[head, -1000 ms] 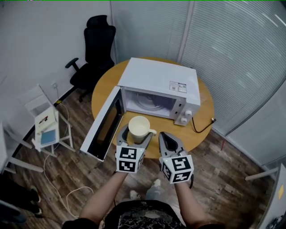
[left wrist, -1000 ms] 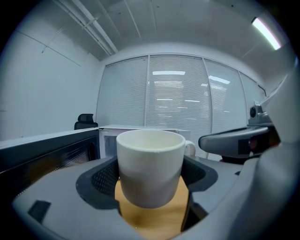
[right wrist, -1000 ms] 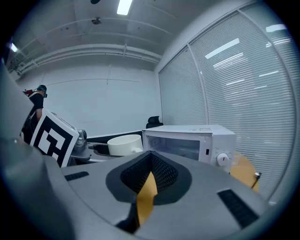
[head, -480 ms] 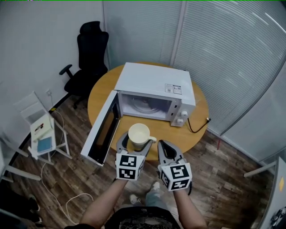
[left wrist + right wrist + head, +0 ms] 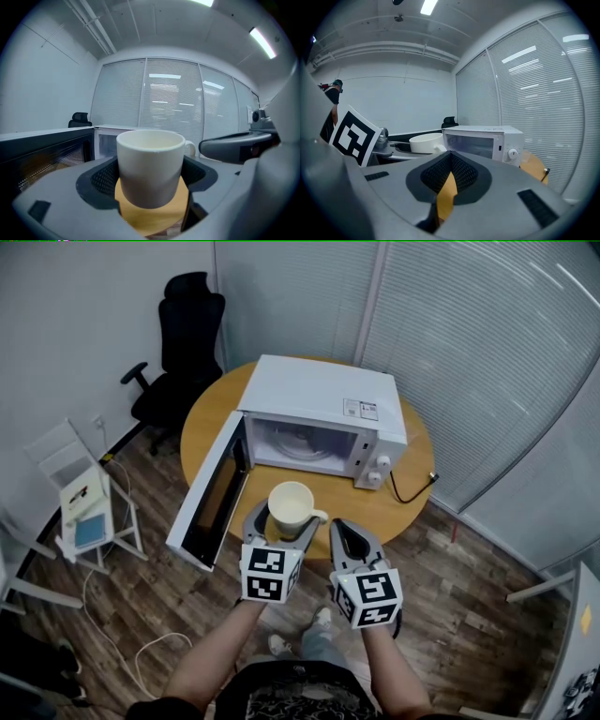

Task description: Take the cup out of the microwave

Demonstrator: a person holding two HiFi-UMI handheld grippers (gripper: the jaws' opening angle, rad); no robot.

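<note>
Left gripper (image 5: 283, 521) clamped on the white cup (image 5: 291, 505), centre of the head view, outside and just below the open microwave (image 5: 323, 399), over the near edge of the round table (image 5: 398, 510). Right gripper (image 5: 349, 538), right of cup: jaws pressed together, nothing between them.

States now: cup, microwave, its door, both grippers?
cup: upright, out of the microwave, held in the left gripper
microwave: no cup inside
microwave door: swung fully open
left gripper: shut on the cup
right gripper: shut, holding nothing
</note>
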